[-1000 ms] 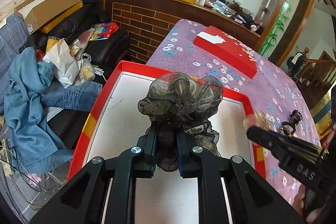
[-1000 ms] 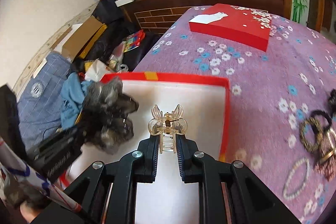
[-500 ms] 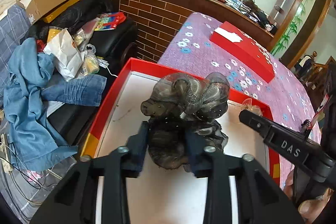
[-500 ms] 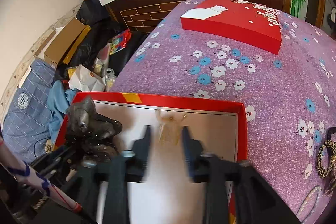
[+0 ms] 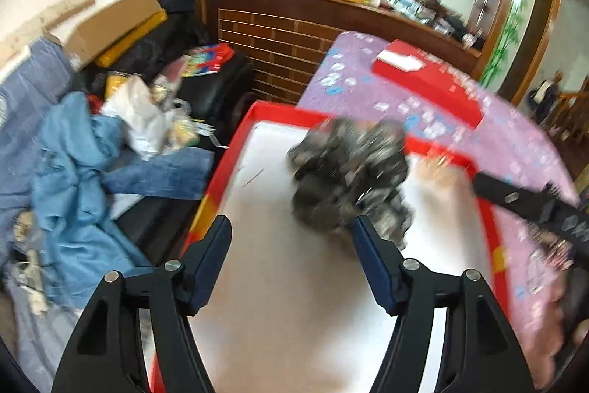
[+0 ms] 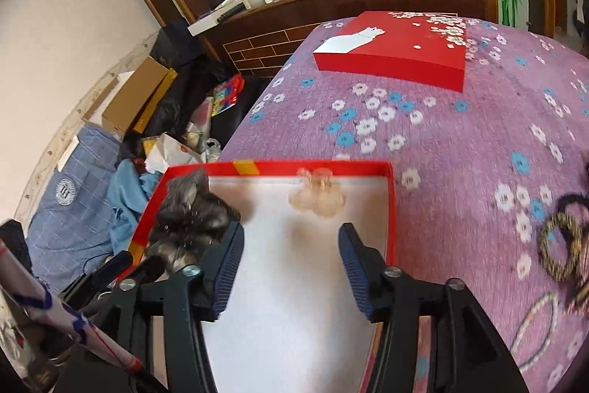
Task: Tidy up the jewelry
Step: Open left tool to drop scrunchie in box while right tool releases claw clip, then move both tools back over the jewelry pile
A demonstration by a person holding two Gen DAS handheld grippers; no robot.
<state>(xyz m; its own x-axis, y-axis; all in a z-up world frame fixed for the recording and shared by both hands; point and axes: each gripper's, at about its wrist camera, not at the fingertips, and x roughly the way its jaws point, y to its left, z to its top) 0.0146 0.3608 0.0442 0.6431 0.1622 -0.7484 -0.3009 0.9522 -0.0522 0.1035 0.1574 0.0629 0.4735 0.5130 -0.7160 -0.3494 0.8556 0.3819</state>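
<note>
A red-rimmed box (image 5: 235, 150) with a white floor lies on the purple flowered cloth; it also shows in the right wrist view (image 6: 390, 205). A dark grey mesh scrunchie (image 5: 349, 172) lies inside it, blurred, just past my open left gripper (image 5: 292, 245); it shows too in the right wrist view (image 6: 191, 212). A clear amber claw clip (image 6: 318, 196) lies in the box near its far rim, ahead of my open right gripper (image 6: 291, 256). Both grippers are empty.
A red lid (image 6: 394, 50) with a white cat lies farther back on the cloth. Hair ties and a bead bracelet (image 6: 559, 245) lie to the right of the box. Clothes, bags and cardboard boxes (image 5: 73, 142) are piled left of the table.
Both grippers have opened. The left one has let go of the scrunchie and the right one the claw clip; both now lie in the box. The grippers have pulled back.
</note>
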